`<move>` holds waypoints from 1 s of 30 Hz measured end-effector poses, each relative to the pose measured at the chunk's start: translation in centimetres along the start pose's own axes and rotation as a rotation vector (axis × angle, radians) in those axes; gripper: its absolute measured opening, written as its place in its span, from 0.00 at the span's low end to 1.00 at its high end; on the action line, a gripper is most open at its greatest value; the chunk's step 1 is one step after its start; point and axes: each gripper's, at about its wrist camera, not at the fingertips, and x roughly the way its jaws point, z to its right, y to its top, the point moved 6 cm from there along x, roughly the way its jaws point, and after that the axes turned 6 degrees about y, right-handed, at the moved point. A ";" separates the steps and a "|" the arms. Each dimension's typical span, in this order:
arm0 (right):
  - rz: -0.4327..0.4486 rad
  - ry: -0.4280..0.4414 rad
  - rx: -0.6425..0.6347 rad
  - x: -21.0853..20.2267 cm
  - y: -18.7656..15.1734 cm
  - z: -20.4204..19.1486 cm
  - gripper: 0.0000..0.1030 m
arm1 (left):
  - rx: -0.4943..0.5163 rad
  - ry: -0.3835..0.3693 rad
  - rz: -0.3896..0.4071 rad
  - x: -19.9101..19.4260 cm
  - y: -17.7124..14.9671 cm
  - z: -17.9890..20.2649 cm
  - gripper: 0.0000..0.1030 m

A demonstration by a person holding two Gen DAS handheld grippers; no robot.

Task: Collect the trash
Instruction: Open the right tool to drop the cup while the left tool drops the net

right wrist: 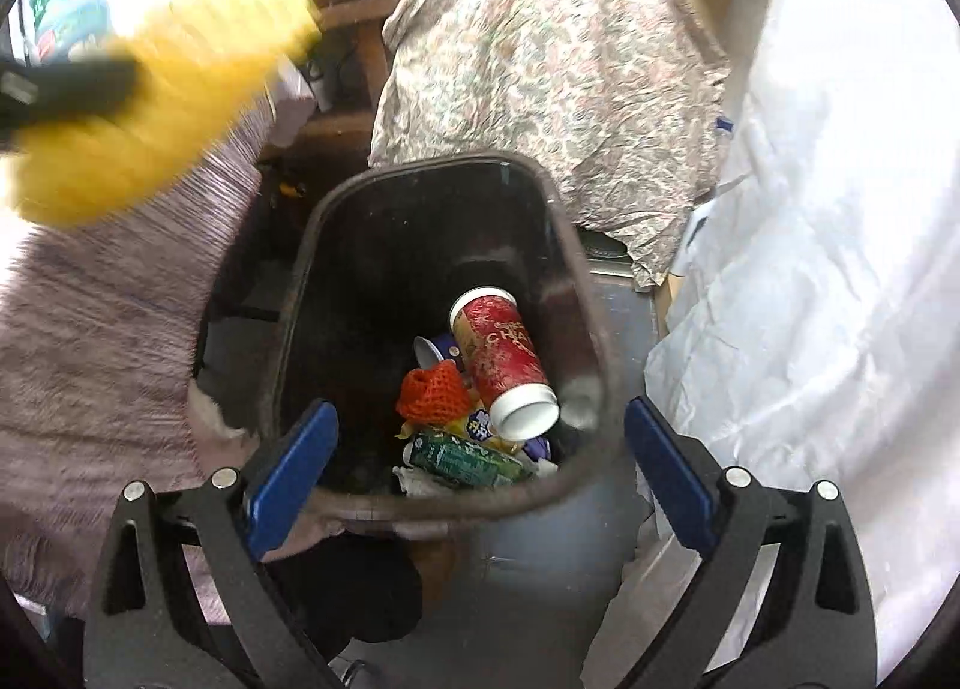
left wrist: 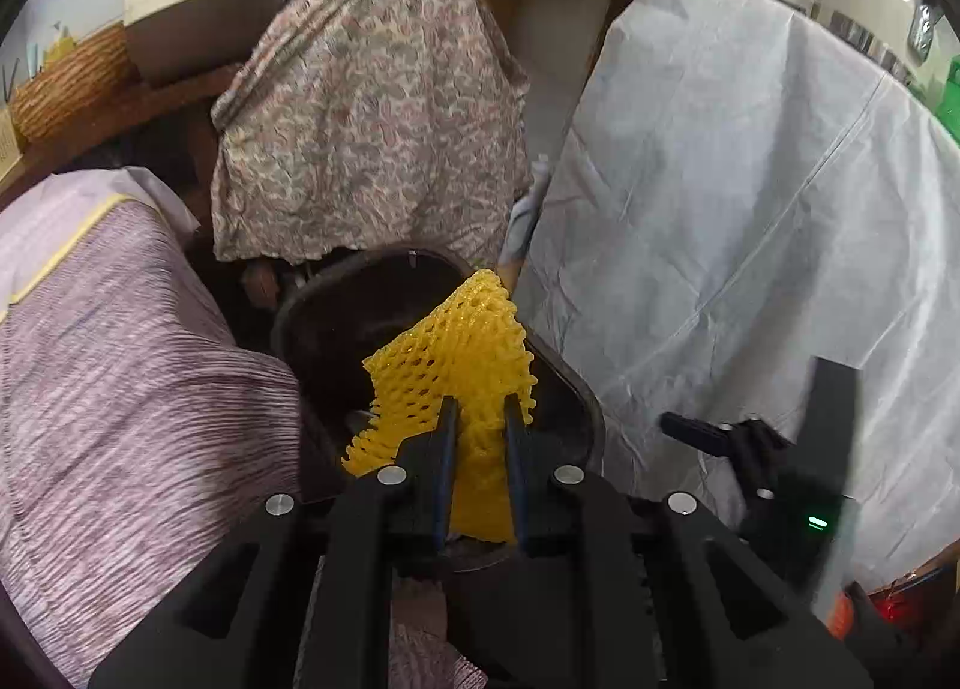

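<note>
1. Trash bin (right wrist: 300,293): a dark, rounded-rectangular bin standing open on the floor between a purple striped cloth (left wrist: 120,389) on one side and a white sheet (left wrist: 750,209) on the other, with a floral cloth (left wrist: 372,119) draped behind it. In the right wrist view its inside is visible from above.
2. Yellow foam net (left wrist: 456,353): pinched between the fingers of the left gripper (left wrist: 480,419), whose jaws are nearly together on it. The net fans out beyond the fingertips, over the bin's rim. In the right wrist view it is a blurred yellow shape at upper left (right wrist: 156,107), above and to the side of the bin.
3. Right gripper (right wrist: 480,449): its blue-padded jaws stand wide apart with nothing between them, above the near edge of the bin.
4. Red paper cup (right wrist: 498,359): lies tilted inside the bin, white rim towards the near wall.
5. Orange net (right wrist: 435,395): crumpled just beside the cup.
6. Green wrapper (right wrist: 468,458): lies at the bottom below the orange net, near the bin's front wall.
</note>
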 end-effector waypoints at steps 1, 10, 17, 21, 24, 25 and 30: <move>0.005 -0.001 0.006 -0.6 -0.2 0.2 0.92 | 0.006 0.006 -0.017 0.8 -0.1 0.2 0.15; 0.015 -0.059 0.044 -3.9 -2.6 2.2 0.92 | 0.036 0.035 -0.110 5.0 -1.2 1.3 0.24; 0.000 -0.105 0.066 -4.9 -4.3 3.8 0.92 | 0.028 0.039 -0.064 3.7 -0.9 1.7 0.61; 0.009 -0.122 0.080 -6.0 -4.5 4.2 0.92 | 0.032 0.056 -0.010 1.5 -0.6 1.8 0.68; 0.036 -0.126 0.082 -7.1 -4.0 4.0 0.92 | 0.034 0.059 0.061 -1.6 -0.4 1.9 0.73; 0.050 -0.127 0.078 -7.6 -3.6 3.7 0.92 | 0.035 0.064 0.086 -2.5 -0.4 1.9 0.77; 0.123 -0.116 0.055 -9.9 -1.6 1.5 0.92 | 0.024 0.123 0.246 -9.1 -0.9 0.5 0.95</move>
